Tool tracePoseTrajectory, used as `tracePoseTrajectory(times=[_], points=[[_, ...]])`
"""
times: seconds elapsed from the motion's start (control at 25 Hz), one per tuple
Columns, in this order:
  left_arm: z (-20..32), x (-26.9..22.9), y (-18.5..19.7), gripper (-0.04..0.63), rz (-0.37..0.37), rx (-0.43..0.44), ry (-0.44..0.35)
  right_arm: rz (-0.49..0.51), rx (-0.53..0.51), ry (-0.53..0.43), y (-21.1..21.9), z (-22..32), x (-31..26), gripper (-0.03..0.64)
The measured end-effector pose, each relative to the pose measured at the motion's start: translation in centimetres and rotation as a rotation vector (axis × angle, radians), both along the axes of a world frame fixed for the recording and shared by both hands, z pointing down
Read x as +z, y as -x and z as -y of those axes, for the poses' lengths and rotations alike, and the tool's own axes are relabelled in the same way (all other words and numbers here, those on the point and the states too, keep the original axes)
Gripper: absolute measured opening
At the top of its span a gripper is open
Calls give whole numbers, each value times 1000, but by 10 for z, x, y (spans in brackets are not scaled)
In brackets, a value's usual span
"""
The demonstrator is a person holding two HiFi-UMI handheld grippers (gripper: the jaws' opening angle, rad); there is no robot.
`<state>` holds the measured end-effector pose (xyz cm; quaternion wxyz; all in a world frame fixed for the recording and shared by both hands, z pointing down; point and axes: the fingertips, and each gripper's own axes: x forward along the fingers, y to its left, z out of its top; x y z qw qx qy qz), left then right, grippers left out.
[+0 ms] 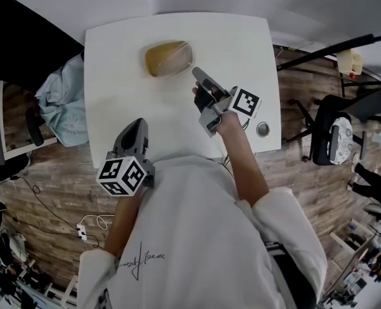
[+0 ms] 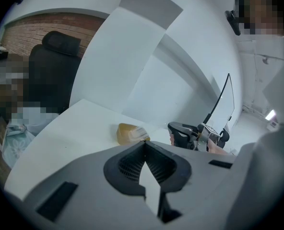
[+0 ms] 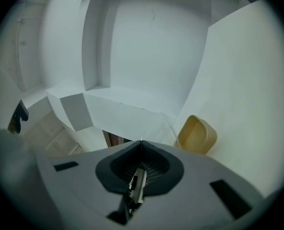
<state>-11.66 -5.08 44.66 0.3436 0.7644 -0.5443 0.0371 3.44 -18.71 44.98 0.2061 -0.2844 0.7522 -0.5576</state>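
The left tongs [image 1: 138, 125] hung over the near left part of the white tabletop [image 1: 113, 63], and in the left gripper view [image 2: 144, 143] their two dark pads met at the tip with nothing between them. The right tongs [image 1: 199, 74] were further out, over the middle of the tabletop. In the right gripper view [image 3: 141, 142] their pads were likewise pressed together, tip to tip, and gripped nothing.

A tan tub [image 1: 168, 58] sat on the far middle of the tabletop, just to the left of the right tongs' tip and apart from it. The right gripper view showed the tub [image 3: 197, 135] close ahead, to the right of the closed tip. From the left tongs it was well apart, seen in the left gripper view [image 2: 130, 133] beyond the pads, with the right tongs [image 2: 181, 131] to its right. Whether anything lay inside the tub could not be told.

A small round metal fitting [image 1: 262, 129] was set into the tabletop near its right near corner. A pale blue cloth [image 1: 60, 102] lay off the left edge of the tabletop, and a black chair [image 1: 332, 137] stood on the wooden floor [image 1: 55, 192] to the right.
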Motion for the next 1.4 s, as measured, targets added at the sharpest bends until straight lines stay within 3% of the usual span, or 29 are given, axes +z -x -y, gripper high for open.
tracePoseTrajectory(times=[1.28,1.4], points=[[-7,-8,4,8,-12,-5,-51,24,-18,-47,4,-38,-29,12],[-8,-9,5,8,15,-2,-60,22,-23,-47,6,-41,-29,12]])
